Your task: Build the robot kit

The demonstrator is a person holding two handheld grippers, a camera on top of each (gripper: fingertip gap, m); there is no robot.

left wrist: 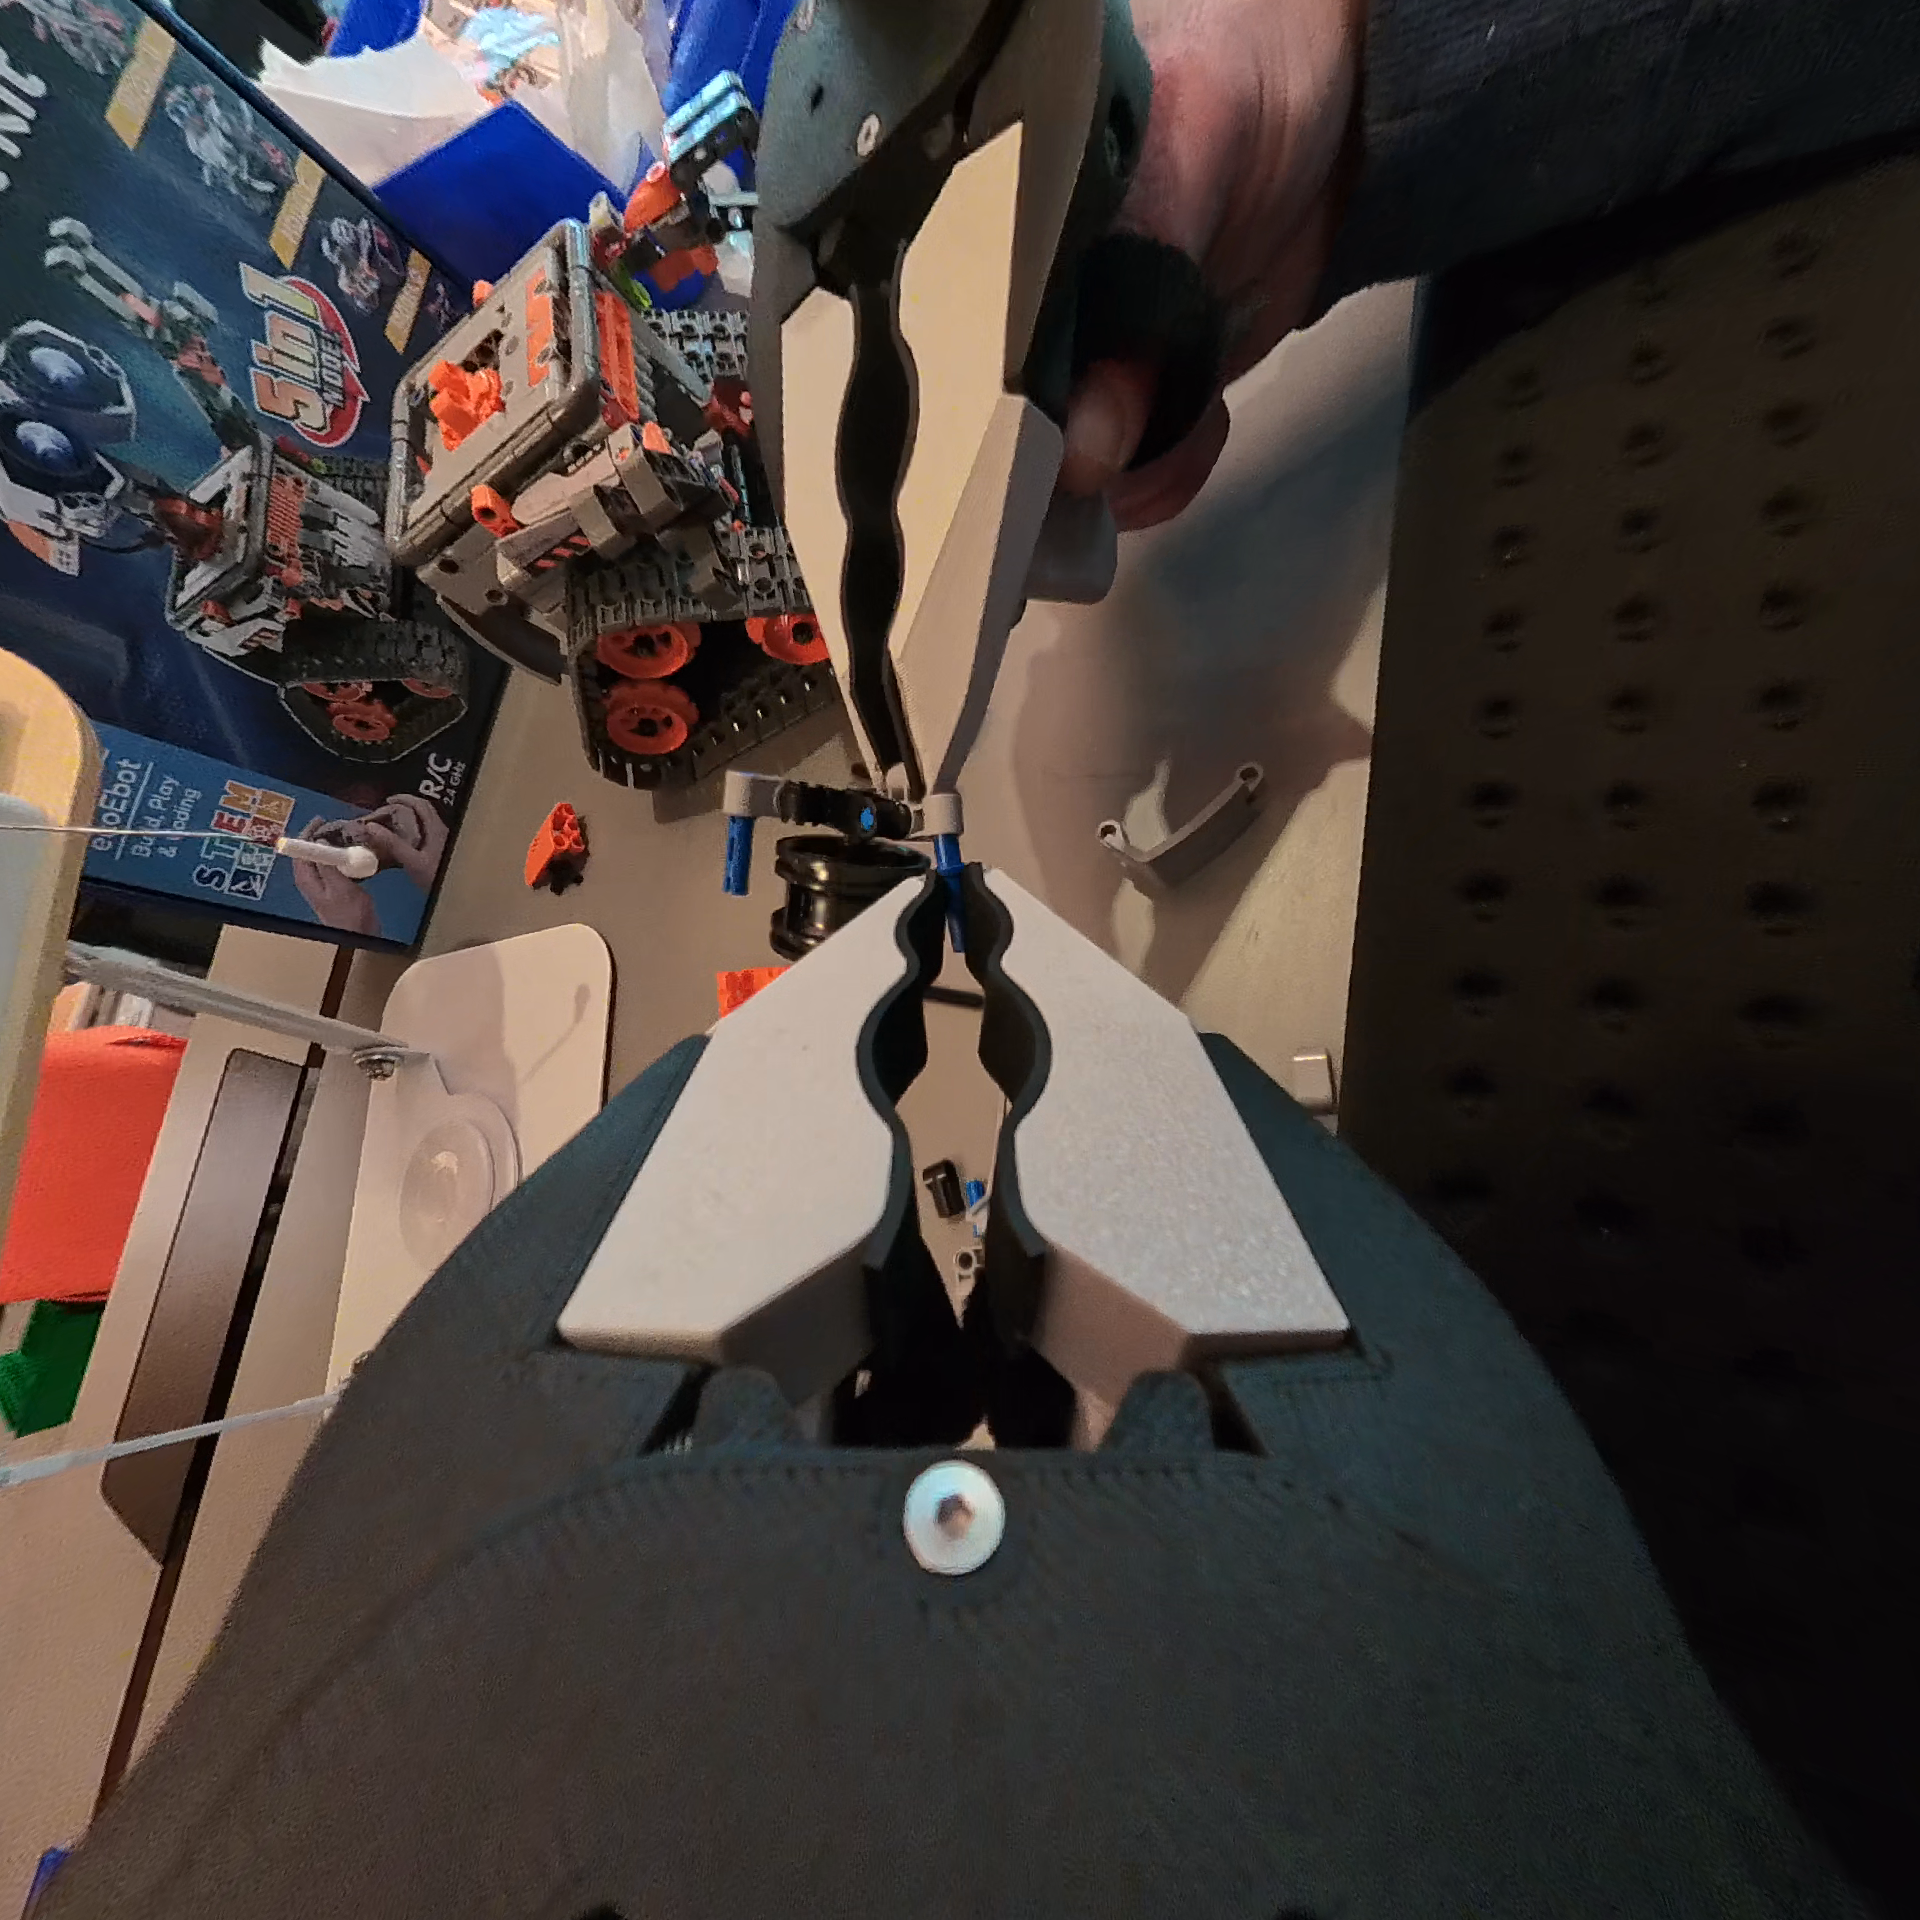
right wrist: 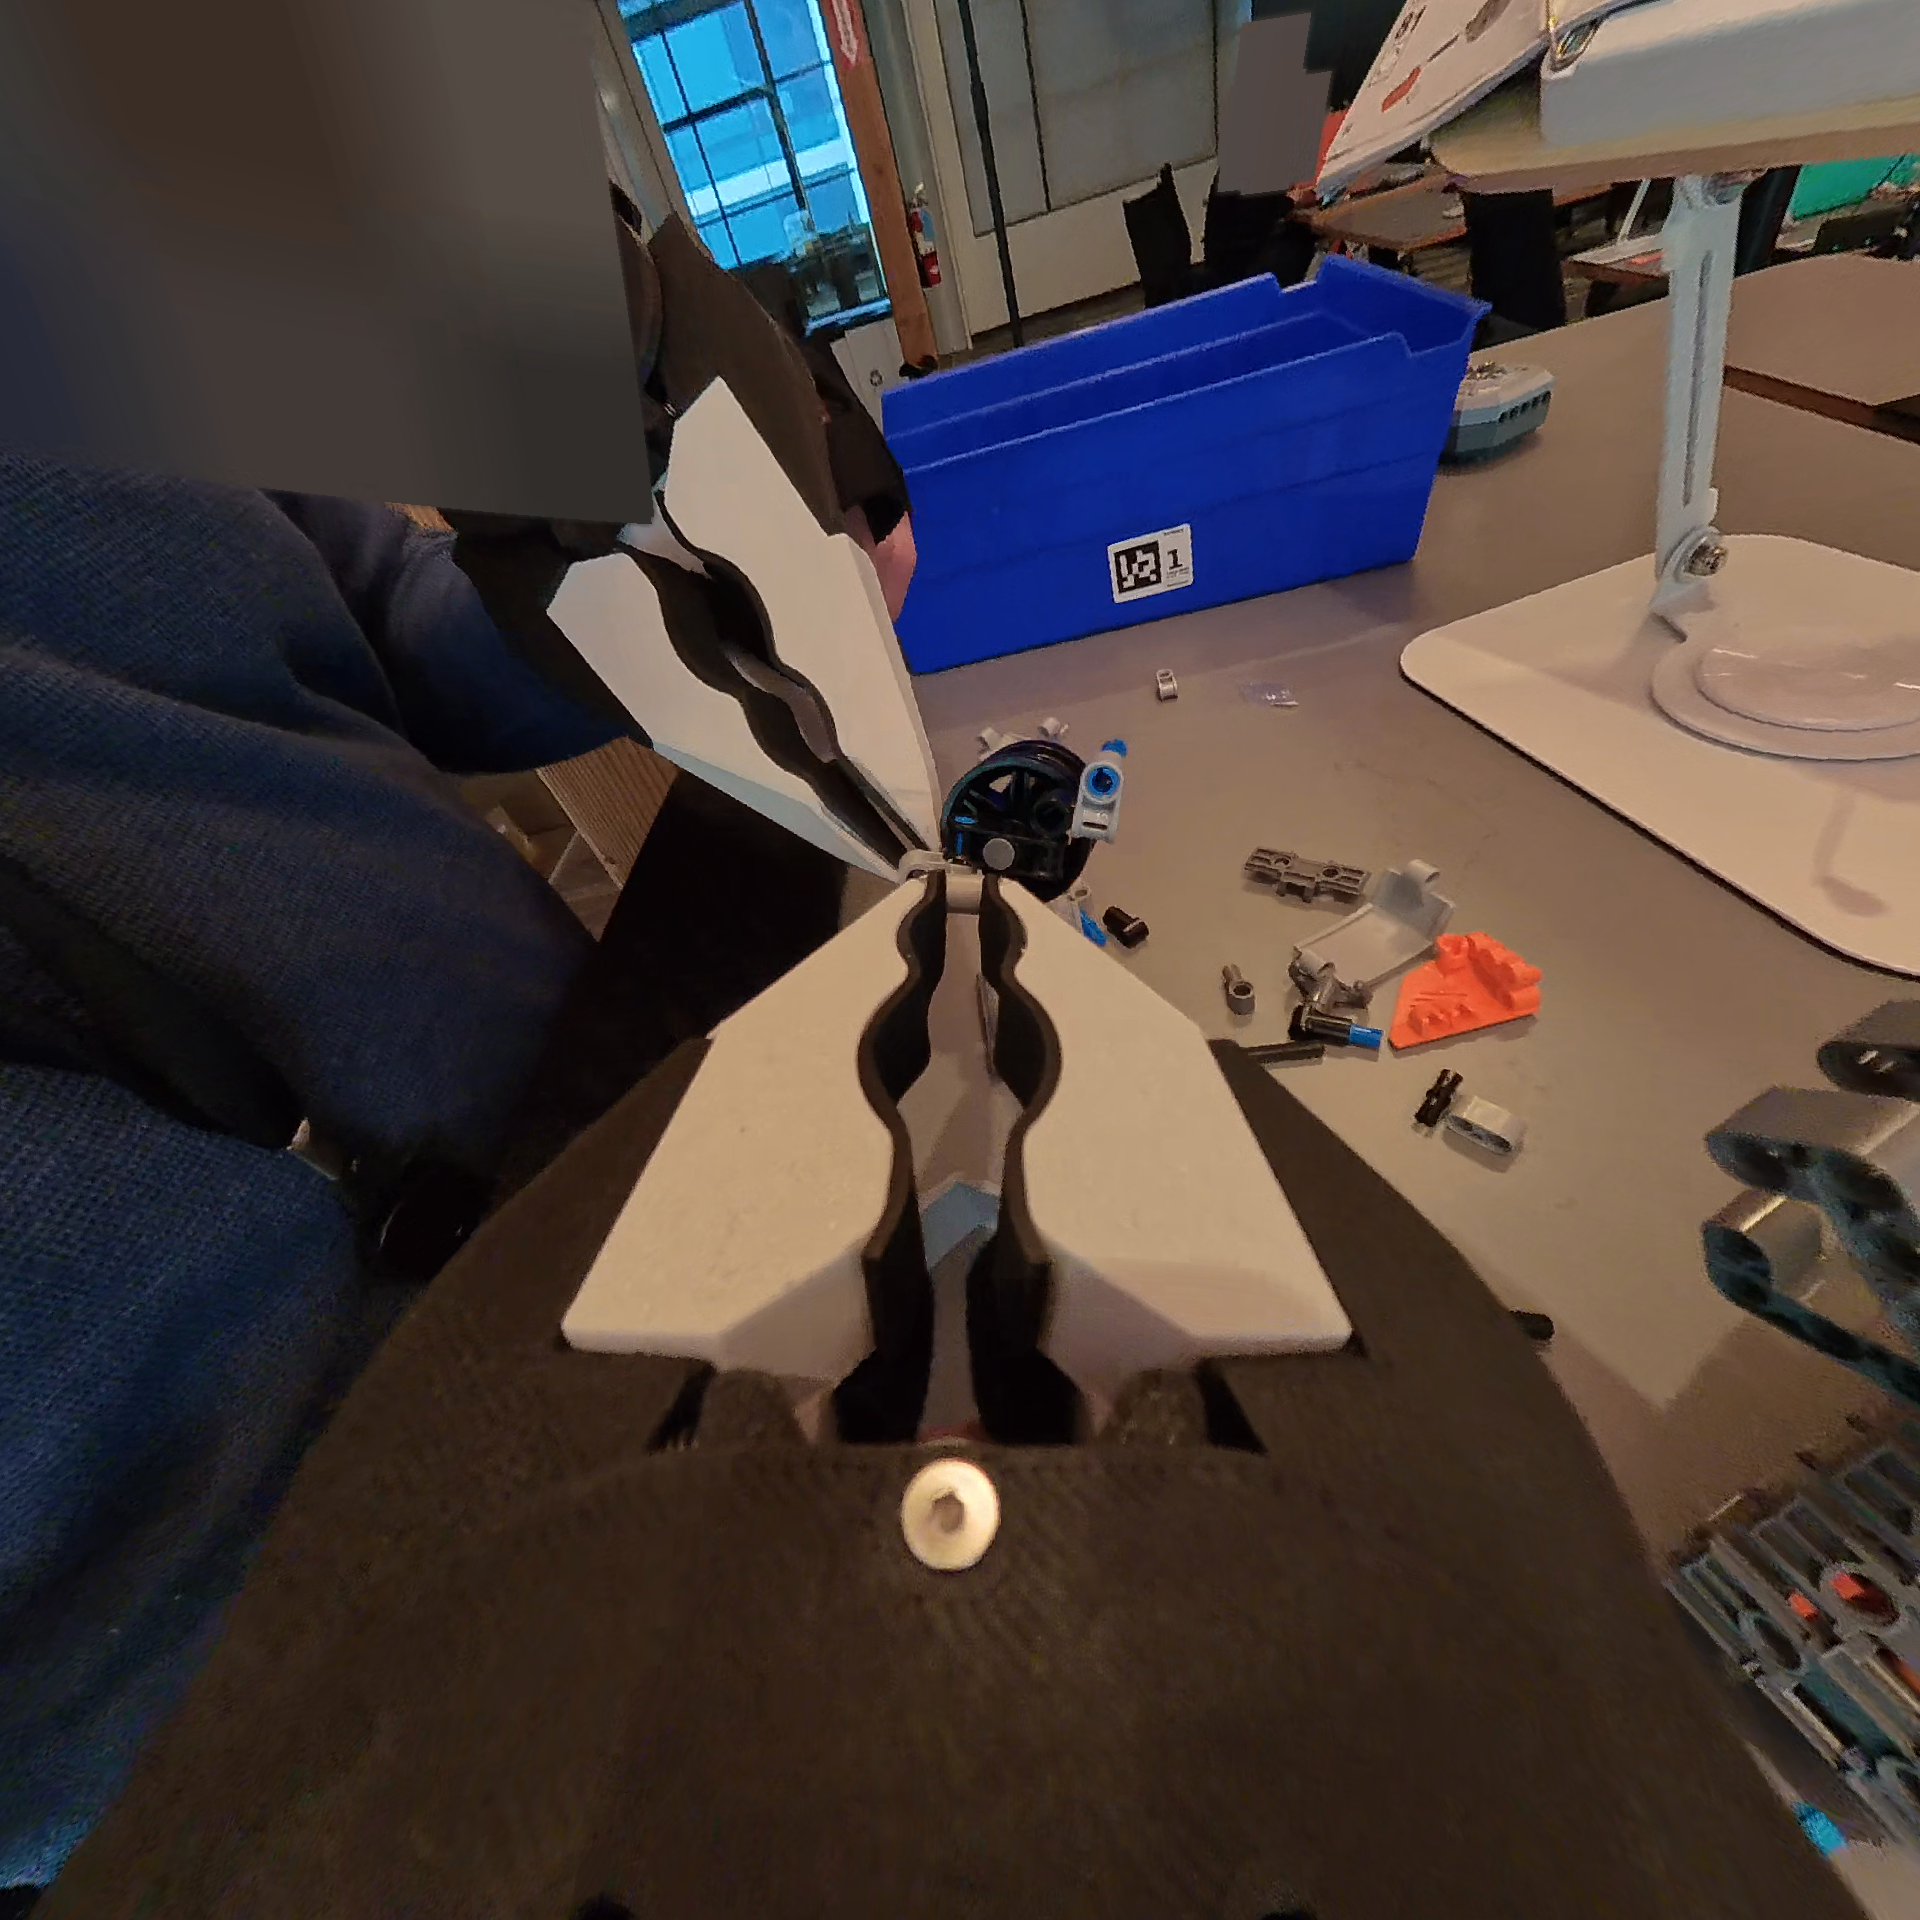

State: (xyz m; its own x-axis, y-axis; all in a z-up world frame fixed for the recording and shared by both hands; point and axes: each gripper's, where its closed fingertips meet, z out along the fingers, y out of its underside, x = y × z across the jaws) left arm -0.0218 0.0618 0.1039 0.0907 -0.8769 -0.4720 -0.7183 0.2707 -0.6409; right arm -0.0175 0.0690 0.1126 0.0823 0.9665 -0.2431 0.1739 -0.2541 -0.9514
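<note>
In the left wrist view, my left gripper point(left wrist: 951, 883) is shut on a blue pin point(left wrist: 948, 862). The pin plugs into a small brick assembly point(left wrist: 831, 805): a black beam with grey connectors, blue pins and a black wheel hub point(left wrist: 831, 883). My right gripper point(left wrist: 920, 784) comes down from above, shut on the assembly's grey end connector, tip to tip with the left. In the right wrist view, my right gripper point(right wrist: 961, 883) is shut on that grey connector. The black wheel point(right wrist: 1003, 810) sits just beyond it, and the left gripper point(right wrist: 914, 854) meets it from the upper left. The assembly is held above the grey table point(right wrist: 1455, 779).
A tracked grey-and-orange toy model point(left wrist: 582, 468) and its printed box point(left wrist: 208, 468) lie left. Loose parts point(right wrist: 1340, 966) and an orange panel point(right wrist: 1465, 992) lie on the table to the right. A blue bin point(right wrist: 1164, 457) stands behind, a white stand base point(right wrist: 1662, 727) far right. A person's sleeve point(right wrist: 208, 935) is close left. Both grippers' tips are close together, under 4 cm apart. The orange panel point(right wrist: 1465, 992) is about 15 cm from both grippers' fingertips.
</note>
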